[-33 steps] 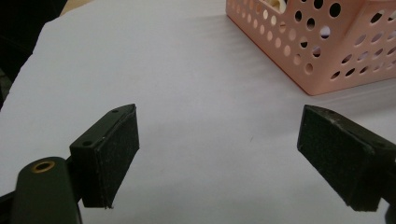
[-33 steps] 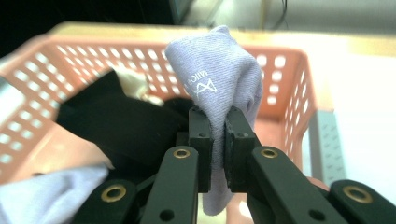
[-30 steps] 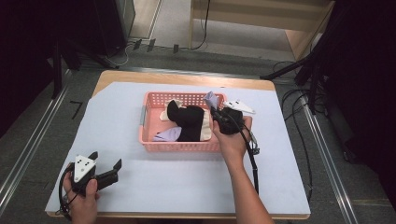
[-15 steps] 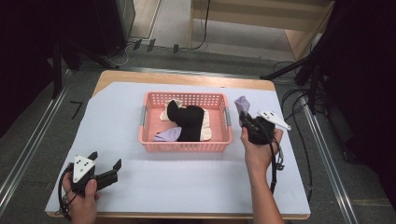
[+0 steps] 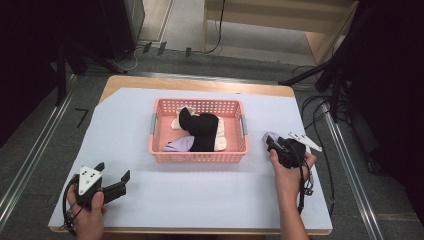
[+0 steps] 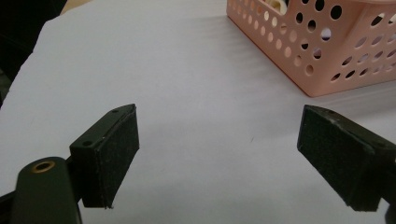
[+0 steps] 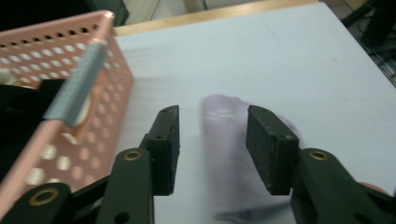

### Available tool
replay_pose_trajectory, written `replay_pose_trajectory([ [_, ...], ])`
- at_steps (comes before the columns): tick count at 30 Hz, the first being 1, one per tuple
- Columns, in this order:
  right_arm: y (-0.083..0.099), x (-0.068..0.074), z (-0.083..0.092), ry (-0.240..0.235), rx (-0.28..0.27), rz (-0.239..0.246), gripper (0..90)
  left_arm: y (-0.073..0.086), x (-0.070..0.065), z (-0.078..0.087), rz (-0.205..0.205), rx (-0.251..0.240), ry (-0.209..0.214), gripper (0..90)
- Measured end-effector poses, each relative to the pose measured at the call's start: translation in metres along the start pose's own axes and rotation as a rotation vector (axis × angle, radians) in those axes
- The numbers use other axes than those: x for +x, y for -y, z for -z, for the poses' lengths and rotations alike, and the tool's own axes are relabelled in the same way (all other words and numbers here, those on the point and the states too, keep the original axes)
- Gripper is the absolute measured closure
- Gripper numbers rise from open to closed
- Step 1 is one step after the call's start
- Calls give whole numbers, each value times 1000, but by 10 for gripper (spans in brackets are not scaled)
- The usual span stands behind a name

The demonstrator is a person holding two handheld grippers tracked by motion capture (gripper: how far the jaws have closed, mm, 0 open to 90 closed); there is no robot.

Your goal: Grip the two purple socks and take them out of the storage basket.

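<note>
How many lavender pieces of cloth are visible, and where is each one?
2. One lavender sock lies on the table right of the pink basket, between the right gripper's jaws. Another sits at the basket's front; more may be hidden under the black cloth.

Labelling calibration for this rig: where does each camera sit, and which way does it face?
High view: above the person's side, looking forward and down at the table; shows both hands, left gripper, right gripper.
Left gripper view: rides the left gripper, looks along its wide-open jaws over bare cover toward the pink basket.
Right gripper view: rides the right gripper, jaws apart around a lilac sock lying beside the basket.
Shared: all three show the basket.
</note>
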State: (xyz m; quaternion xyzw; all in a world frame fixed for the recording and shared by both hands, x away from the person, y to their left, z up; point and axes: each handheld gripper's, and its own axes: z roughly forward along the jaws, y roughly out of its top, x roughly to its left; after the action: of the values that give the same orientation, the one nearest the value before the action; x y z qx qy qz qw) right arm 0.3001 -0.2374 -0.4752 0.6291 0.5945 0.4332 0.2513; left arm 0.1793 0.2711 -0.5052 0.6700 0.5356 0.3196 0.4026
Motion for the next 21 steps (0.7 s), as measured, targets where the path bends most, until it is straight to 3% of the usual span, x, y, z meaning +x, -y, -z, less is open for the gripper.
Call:
replay_pose_trajectory([
  [3,-8,22,3,-41,-16,40,529,0,0,0,4,-1,1,138],
  [4,-8,22,3,-41,-16,40,529,0,0,0,4,-1,1,138],
  [5,-13,39,4,-76,-22,73,529,0,0,0,3,-1,1,138],
  [6,-13,39,4,-76,-22,73,529,0,0,0,3,-1,1,138],
  [8,-17,58,4,-109,-22,104,529,0,0,0,1,1,0,138],
  [9,-19,78,1,-137,-10,149,531,0,0,0,-1,2,-1,138],
  [10,-19,89,0,-154,4,170,532,0,0,0,0,-2,-2,138],
  [11,-19,89,0,-154,4,170,532,0,0,0,-2,-2,-1,138],
  [12,-17,109,-6,-187,32,207,541,0,0,-1,-1,0,-3,138],
  [13,-17,109,-6,-187,32,207,541,0,0,-1,-1,0,-3,138],
  [15,-13,135,-16,-234,76,237,581,0,0,0,-2,-1,-1,138],
  [17,-11,143,-20,-248,91,246,591,0,0,0,-1,-1,-1,138],
  [19,-8,164,-31,-264,137,249,628,0,0,-1,-1,-1,0,138],
  [21,-6,175,-39,-276,176,245,650,0,0,-1,0,1,-1,137],
])
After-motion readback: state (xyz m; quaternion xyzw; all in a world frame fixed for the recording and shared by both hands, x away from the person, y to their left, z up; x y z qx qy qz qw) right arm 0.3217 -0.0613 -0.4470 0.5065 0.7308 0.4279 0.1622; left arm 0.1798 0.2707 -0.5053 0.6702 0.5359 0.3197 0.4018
